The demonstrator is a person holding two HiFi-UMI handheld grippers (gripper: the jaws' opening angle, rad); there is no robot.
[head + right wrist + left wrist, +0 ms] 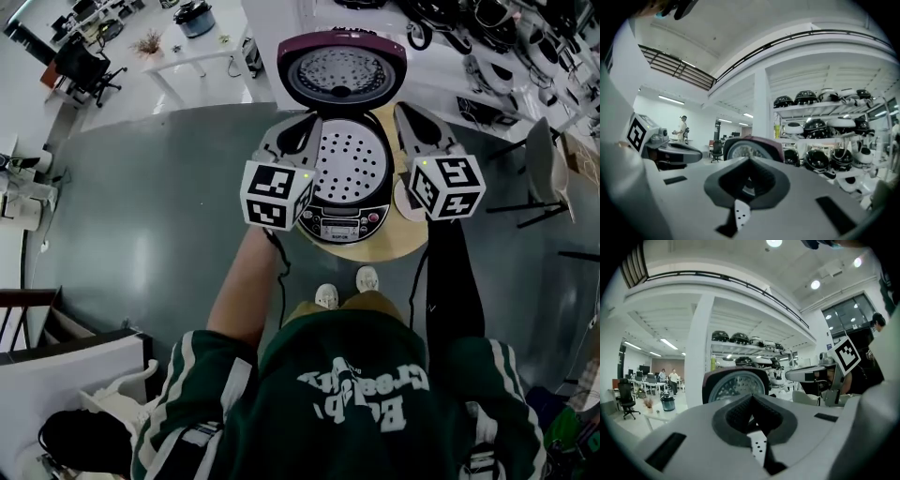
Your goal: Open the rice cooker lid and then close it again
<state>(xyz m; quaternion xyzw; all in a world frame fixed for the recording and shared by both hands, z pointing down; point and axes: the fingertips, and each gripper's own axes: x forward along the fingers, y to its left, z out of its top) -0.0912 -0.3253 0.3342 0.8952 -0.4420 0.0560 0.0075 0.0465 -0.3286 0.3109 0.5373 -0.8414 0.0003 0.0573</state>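
Observation:
The rice cooker (349, 223) stands on a small round wooden table (394, 247) with its maroon lid (342, 70) swung fully up and back. Its perforated inner plate (352, 164) faces up. My left gripper (302, 131) hovers over the cooker's left rim, and my right gripper (403, 114) is over its right side. Each one is shut on nothing. In the left gripper view the left gripper (751, 398) points at the raised lid (736, 385). The right gripper (749, 161) in its own view also points at the lid (752, 146).
A pale round mat (404, 202) lies on the table right of the cooker. A chair (544, 169) stands to the right and a white table (187, 56) at the far left. Shelves of other cookers (825, 126) fill the background. My shoes (343, 286) touch the table's near edge.

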